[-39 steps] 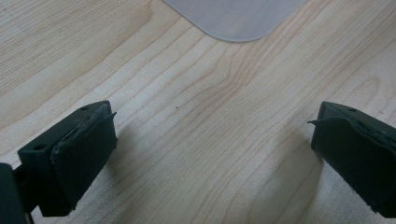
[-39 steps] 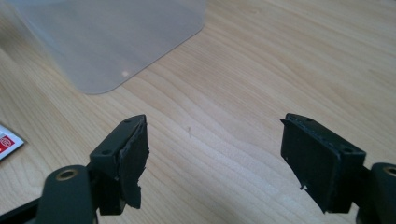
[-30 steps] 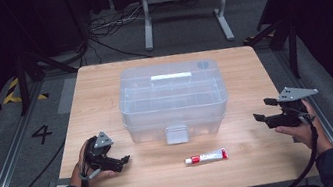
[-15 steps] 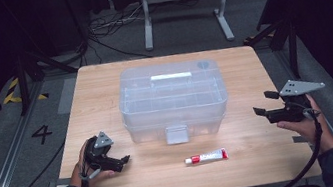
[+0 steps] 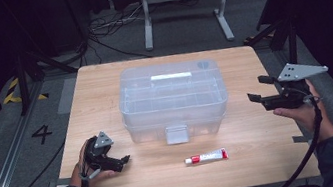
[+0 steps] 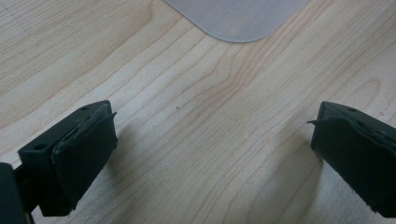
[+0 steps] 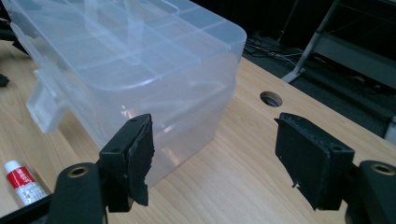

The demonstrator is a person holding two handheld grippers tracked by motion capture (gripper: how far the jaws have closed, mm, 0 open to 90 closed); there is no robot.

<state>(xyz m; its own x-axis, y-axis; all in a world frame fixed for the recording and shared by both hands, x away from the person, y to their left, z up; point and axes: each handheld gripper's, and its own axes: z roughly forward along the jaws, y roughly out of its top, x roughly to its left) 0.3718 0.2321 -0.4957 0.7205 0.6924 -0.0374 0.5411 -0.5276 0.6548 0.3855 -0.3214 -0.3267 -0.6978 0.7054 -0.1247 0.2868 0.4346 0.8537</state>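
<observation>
- The clear box sits mid-table, lid down and latch shut: opening it is likely your remaining work.
- Your right gripper hangs right of the box, jaws spread, empty.
- Your left gripper rests front-left of the box, jaws apart.
- The tube lies untouched before the box.

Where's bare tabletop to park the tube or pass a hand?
Free: left strip of the table beside the clear box, and the front right stretch between tube and right gripper. Tight: between the box latch and tube; near the left gripper.
</observation>
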